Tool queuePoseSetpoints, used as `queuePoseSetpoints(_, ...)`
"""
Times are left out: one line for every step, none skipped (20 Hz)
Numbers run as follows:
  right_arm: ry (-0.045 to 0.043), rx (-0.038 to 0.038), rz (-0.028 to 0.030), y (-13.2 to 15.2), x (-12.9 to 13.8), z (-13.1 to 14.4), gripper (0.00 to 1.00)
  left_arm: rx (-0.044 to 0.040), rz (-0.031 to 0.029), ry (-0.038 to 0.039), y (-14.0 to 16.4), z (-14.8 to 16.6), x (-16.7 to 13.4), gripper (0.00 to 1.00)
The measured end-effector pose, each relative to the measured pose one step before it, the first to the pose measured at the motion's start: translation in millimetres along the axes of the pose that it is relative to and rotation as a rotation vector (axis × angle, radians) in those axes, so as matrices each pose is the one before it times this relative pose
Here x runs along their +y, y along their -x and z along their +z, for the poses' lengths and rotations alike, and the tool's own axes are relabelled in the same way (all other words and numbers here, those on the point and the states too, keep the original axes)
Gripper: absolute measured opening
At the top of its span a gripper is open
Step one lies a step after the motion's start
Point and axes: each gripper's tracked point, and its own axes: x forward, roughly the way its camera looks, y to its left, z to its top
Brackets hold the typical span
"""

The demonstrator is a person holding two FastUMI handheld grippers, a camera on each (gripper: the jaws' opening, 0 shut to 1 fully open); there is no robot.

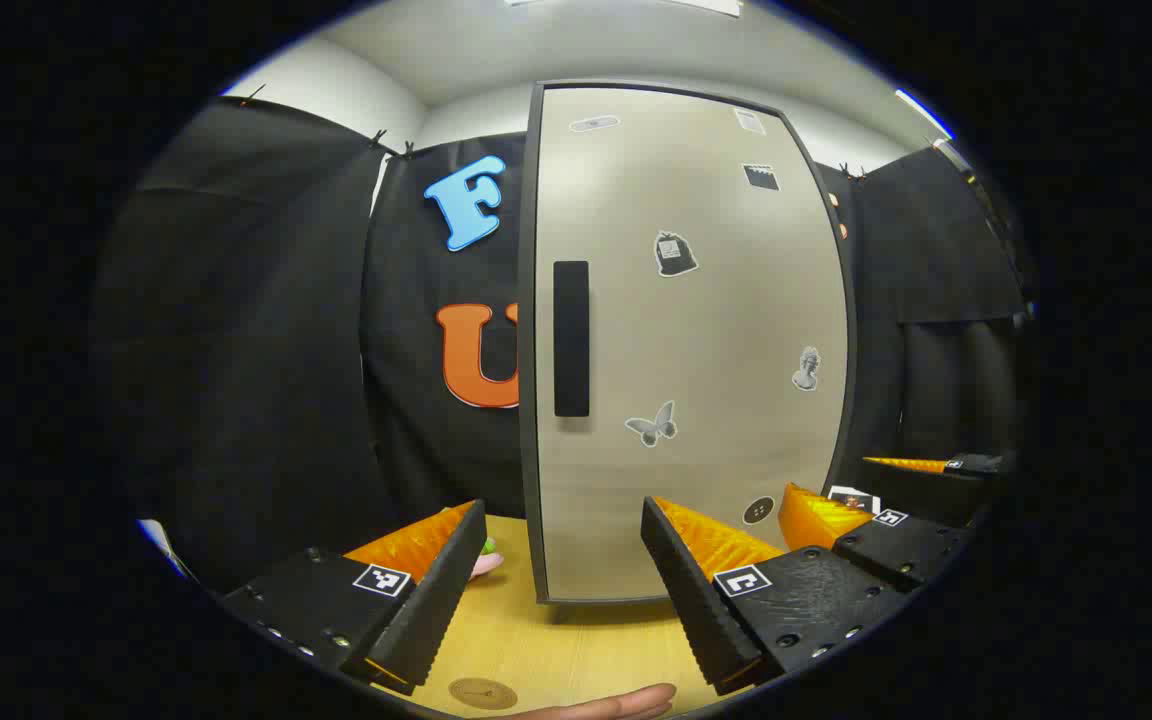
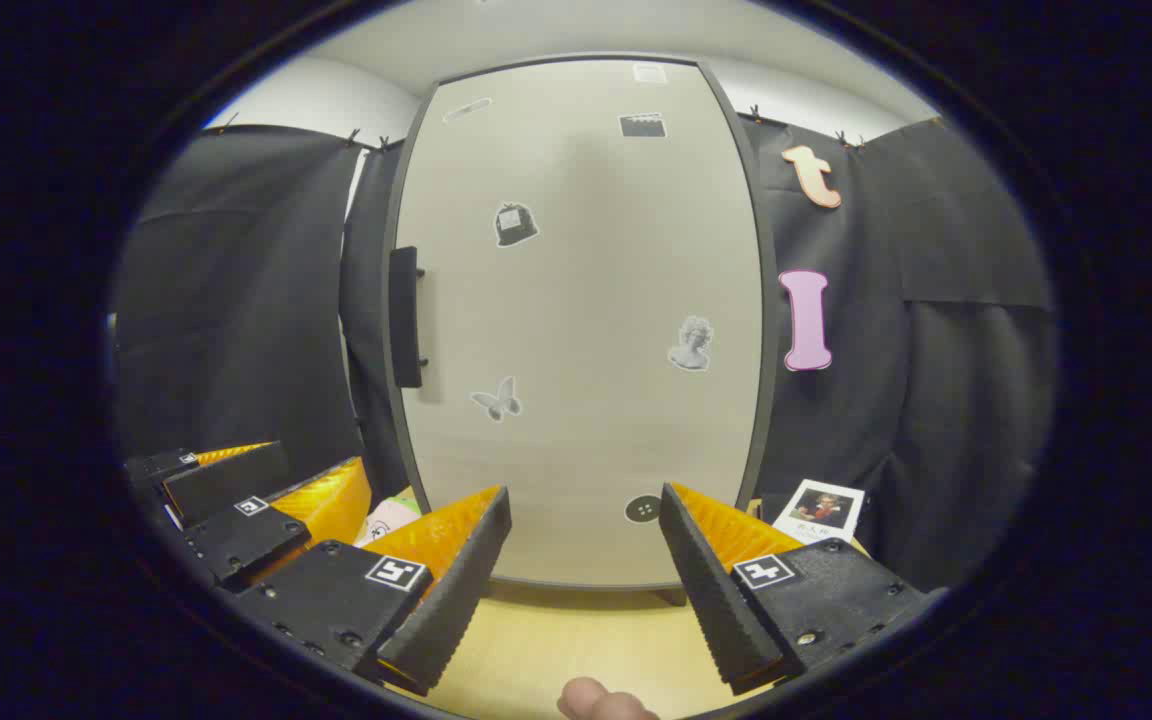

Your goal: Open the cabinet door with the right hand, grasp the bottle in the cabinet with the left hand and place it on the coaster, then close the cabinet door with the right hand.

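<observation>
Black cloth walls and a pale wooden table [image 1: 556,640] frame both grippers, poised before a closed cabinet door [image 1: 686,340].

Left gripper [image 1: 564,590] has its fingers spread wide with nothing between them, hovering over the table, where a round coaster [image 1: 483,692] lies just below its left finger. Right gripper [image 2: 584,575] is likewise spread and empty (its neighbour shows to its left), facing the door, which stands upright on the table and carries small stickers. Its dark vertical handle [image 2: 405,317] sits on the left edge. A small photo card [image 2: 820,509] leans beside the cabinet's right side. The bottle cannot be seen behind the shut door.
</observation>
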Motion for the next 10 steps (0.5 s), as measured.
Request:
queuePoseSetpoints(0.00551, 0.01080, 0.00443, 0.37, -0.20, -4.02, 0.96, 0.01814, -0.00013, 0.00356, 0.98, -5.69, -0.85, 0.94)
queuePoseSetpoints(-0.00228, 0.00914, 0.00506, 0.61, -0.87, -1.39, 0.97, 0.01288, 0.00263, 0.00673, 1.01, -0.51, -0.53, 0.94)
queuePoseSetpoints(-0.00851, 0.00122, 0.00458, -0.46, -0.30, -0.37, 0.96, -0.00037, -0.00508, 0.00184, -0.92, 1.54, -2.63, 0.94)
queuePoseSetpoints(-0.00237, 0.00037, 0.00613, 0.56, 0.17, 1.21, 0.94, -0.00919, 0.00357, -0.00871, -1.00, 3.12, -0.45, 0.94)
queuePoseSetpoints(0.00054, -0.00026, 0.01497, 0.70, 1.43, 0.16, 0.95, -0.01022, 0.01121, -0.01210, -0.98, 2.18, 2.30, 0.94)
queuePoseSetpoints(0.00442, 0.00426, 0.01544, -0.13, 2.29, -0.45, 0.95, -0.00675, 0.00645, -0.01060, -1.74, 1.91, 0.80, 0.94)
queuePoseSetpoints(0.00168, 0.00306, 0.00546, 2.89, -0.80, 0.13, 0.97, 0.00165, -0.00968, 0.00168, -1.09, -0.24, -3.13, 0.94)
queuePoseSetpoints(-0.00056, -0.00309, -0.00028, 1.36, -0.60, 0.54, 0.97, 0.00497, -0.00754, 0.00113, 0.64, -0.62, -3.13, 0.94)
queuePoseSetpoints(0.00775, -0.00365, -0.00578, -0.81, -2.90, 0.36, 0.97, 0.00136, 0.00625, -0.00349, 3.09, 0.51, 1.04, 0.94)
queuePoseSetpoints(0.00338, -0.00448, -0.00081, 0.32, -1.26, 1.94, 0.97, 0.00254, 0.01595, 0.00439, 2.82, -0.59, 2.21, 0.93)
